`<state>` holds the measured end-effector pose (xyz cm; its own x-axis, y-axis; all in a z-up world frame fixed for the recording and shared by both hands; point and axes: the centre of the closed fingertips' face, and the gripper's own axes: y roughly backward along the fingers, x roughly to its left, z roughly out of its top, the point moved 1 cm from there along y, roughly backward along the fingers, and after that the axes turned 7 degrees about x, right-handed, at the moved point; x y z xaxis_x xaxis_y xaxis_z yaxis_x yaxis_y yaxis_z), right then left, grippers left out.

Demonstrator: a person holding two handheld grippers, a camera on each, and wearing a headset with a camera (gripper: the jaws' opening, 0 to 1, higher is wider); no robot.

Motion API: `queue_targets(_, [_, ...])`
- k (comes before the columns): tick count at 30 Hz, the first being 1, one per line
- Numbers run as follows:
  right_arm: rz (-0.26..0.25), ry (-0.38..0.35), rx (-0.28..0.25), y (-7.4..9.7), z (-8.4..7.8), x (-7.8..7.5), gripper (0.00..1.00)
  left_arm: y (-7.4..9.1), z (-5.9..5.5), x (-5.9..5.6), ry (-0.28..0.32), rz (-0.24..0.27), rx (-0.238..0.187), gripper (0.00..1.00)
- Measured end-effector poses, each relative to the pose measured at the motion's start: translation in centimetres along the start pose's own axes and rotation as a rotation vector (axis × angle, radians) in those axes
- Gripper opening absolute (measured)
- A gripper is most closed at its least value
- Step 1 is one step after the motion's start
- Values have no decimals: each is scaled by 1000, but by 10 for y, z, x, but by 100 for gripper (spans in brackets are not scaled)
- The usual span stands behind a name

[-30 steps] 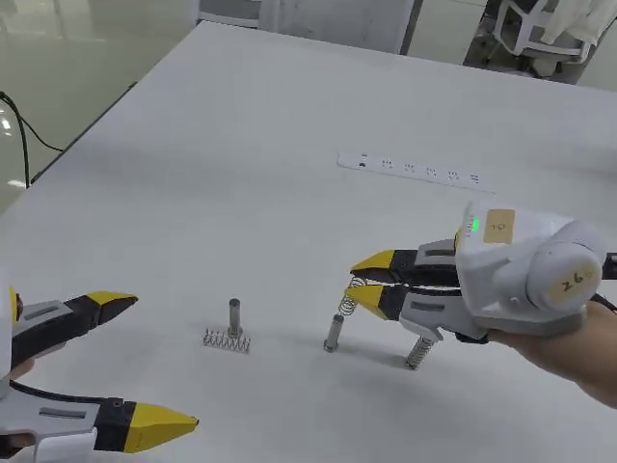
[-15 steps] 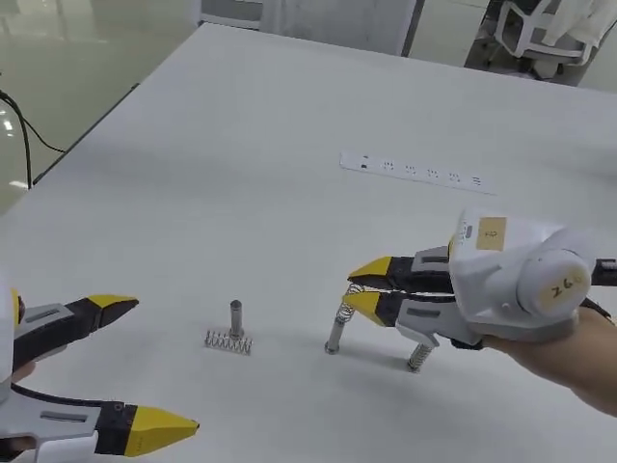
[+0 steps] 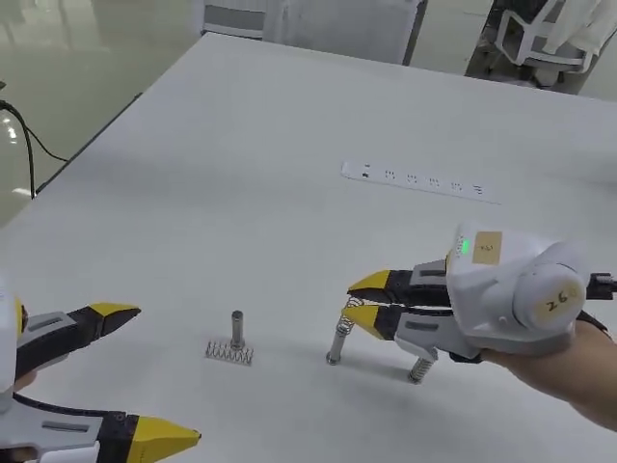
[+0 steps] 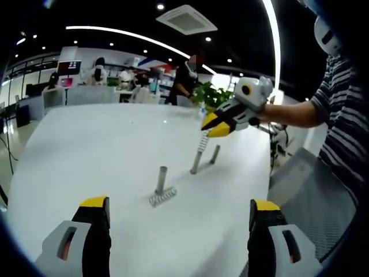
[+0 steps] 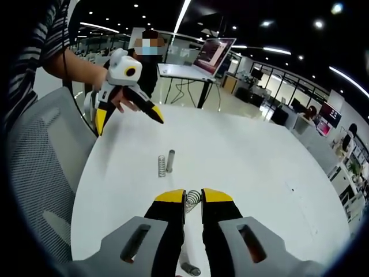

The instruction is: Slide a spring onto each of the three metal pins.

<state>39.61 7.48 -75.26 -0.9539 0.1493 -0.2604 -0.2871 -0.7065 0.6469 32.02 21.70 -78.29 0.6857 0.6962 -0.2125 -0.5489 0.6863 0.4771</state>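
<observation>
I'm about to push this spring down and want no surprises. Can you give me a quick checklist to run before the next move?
1. Right gripper has hold of the held spring: ok, jaws shut on it.
2. Held spring threaded over the middle pin: cannot tell. Its lower end meets the pin's top, but whether it is seated is unclear.
3. Far-right pin carries its spring: ok, coils show around it.
4. Left pin loaded: not ok. It stands bare, and the loose spring lies flat beside it.
5. Left gripper free for the next pick: ok, open and holding nothing.
</observation>
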Motion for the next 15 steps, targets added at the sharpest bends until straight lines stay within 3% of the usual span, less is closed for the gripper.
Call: queue_targets(15, [34, 1, 52, -20, -22, 11, 8, -1, -4, -3, 4, -3, 20, 98])
